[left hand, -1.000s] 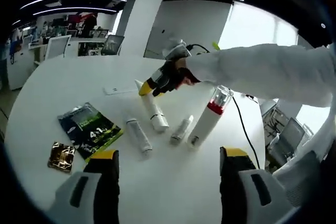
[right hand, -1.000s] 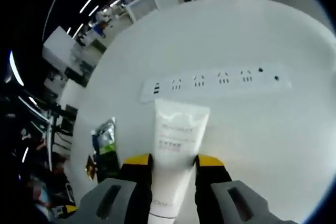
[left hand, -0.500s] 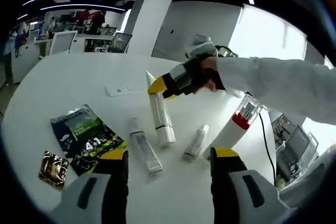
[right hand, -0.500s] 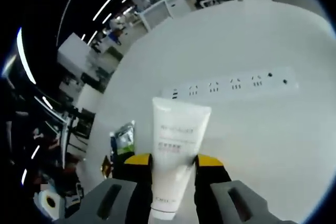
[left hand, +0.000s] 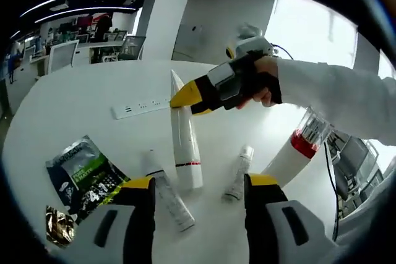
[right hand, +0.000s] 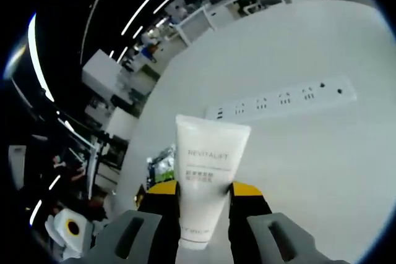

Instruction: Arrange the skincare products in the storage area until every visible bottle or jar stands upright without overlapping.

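A white tube (left hand: 185,143) marked REVITALIFT (right hand: 207,174) stands nearly upright on the white table, cap end down. My right gripper (left hand: 192,94) (right hand: 204,195) is shut on it near its crimped top. Beside its cap, a clear small bottle (left hand: 171,200) and a slim small tube (left hand: 238,172) lie flat. A white bottle with a red band and clear cap (left hand: 297,148) stands to the right and looks tilted in this view. My left gripper (left hand: 201,185) hangs open over the lying items, with nothing between its fingers.
A white power strip (left hand: 140,107) (right hand: 291,97) lies behind the tube. A green sachet (left hand: 86,175) (right hand: 161,166) and a gold sachet (left hand: 59,227) lie at the left. A person's white sleeve (left hand: 337,97) reaches in from the right. Office desks stand beyond the round table (left hand: 74,97).
The right gripper has lifted the tube's crimped end, so the tube went from lying slanted to nearly upright. The left gripper's view has moved closer to the items.
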`<action>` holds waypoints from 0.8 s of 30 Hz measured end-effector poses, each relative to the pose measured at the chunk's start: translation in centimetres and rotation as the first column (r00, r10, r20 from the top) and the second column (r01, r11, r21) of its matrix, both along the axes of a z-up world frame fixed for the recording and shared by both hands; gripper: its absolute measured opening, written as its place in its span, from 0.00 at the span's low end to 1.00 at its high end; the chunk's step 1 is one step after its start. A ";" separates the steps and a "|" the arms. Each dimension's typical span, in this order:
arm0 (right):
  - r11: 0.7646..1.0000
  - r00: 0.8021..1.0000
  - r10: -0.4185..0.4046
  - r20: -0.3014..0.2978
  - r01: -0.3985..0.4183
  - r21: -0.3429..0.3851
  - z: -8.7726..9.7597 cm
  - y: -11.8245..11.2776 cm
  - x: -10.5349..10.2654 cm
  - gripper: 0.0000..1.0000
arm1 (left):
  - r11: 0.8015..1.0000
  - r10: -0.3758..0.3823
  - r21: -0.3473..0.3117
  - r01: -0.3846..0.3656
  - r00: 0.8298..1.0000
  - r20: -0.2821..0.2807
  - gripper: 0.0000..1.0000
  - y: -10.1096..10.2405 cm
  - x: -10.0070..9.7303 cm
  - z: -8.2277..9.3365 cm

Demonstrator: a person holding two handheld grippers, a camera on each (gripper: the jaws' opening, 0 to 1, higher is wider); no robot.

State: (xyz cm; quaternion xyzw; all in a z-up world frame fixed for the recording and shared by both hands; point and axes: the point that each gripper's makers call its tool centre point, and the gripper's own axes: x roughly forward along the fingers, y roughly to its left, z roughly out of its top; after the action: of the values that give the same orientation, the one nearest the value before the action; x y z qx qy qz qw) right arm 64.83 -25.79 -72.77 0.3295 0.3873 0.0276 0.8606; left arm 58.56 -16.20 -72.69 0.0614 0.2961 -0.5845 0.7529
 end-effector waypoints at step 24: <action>0.995 0.986 0.089 0.137 -0.093 0.022 2.8 2.0 -1.4 0.21 | 0.997 -0.059 0.049 0.057 0.997 0.039 0.27 -2.6 0.8 -1.9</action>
State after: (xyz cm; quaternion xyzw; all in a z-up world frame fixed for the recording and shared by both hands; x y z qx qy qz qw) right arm 63.40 -23.76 -70.01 0.3208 0.3419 0.0949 0.8782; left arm 59.35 -18.80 -74.58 0.0997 0.2929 -0.5976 0.7396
